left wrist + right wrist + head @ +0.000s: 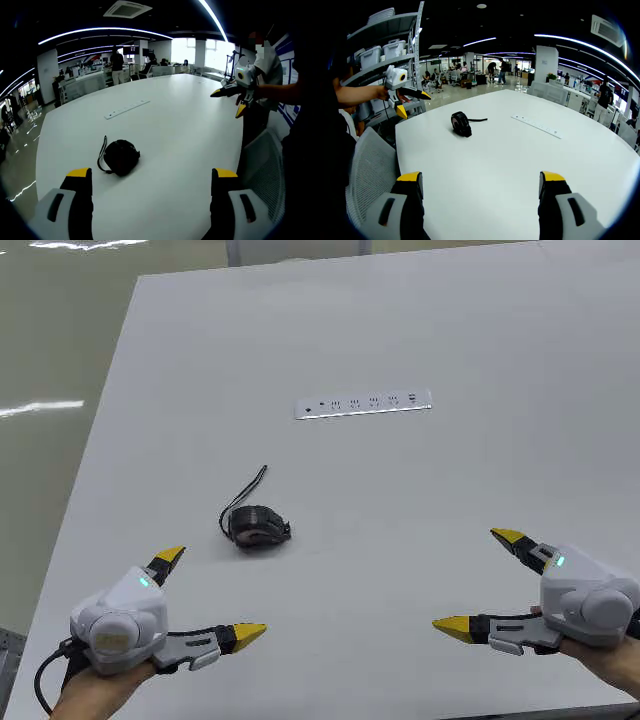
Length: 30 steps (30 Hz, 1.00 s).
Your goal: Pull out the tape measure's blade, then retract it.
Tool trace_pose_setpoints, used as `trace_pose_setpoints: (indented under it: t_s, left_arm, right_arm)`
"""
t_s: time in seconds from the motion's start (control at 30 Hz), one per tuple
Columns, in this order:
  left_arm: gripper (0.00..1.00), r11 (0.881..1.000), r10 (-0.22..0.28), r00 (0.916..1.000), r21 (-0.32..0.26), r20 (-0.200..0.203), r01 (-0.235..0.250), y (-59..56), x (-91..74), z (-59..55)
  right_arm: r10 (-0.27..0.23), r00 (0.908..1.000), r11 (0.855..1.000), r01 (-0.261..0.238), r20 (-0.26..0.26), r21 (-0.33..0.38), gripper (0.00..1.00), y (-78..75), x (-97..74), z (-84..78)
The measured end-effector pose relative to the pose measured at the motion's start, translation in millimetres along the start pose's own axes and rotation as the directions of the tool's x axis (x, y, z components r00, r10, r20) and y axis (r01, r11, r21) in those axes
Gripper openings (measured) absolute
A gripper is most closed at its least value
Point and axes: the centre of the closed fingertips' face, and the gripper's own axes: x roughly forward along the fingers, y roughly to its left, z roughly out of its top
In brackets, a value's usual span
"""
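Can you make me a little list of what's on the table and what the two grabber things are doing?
table: white
tape measure: dark, lying on the table, no blade pulled out
strap: black loop, trailing from the tape measure away from the person
power strip: white, farther back
left gripper: open, holding nothing, short of the tape measure
right gripper: open, holding nothing, off to the side

- Open-plan office: rows of desks (pixel 559 93) are seen, with people (pixel 495 69) among them.
- Big white table (pixel 420 320) fitted with a power strip (pixel 363 404).
- Ceiling light strips (pixel 100 31), AC vent (pixel 127 8), shelf (pixel 395 22) stacked with bins (pixel 395 48), and a mesh chair (pixel 367 170) are shown.
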Motion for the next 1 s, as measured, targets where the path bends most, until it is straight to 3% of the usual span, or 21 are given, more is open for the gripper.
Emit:
trace_pose_setpoints:
  t_s: [1.0]
  left_arm:
    - [0.98, 1.0, 0.008, 0.9999, 0.002, -0.009, -0.008, 3.9, 0.7, -2.6]
  right_arm:
    - [0.004, 1.0, 1.0, -0.004, -0.008, -0.003, 0.98, -2.9, 1.7, -2.2]
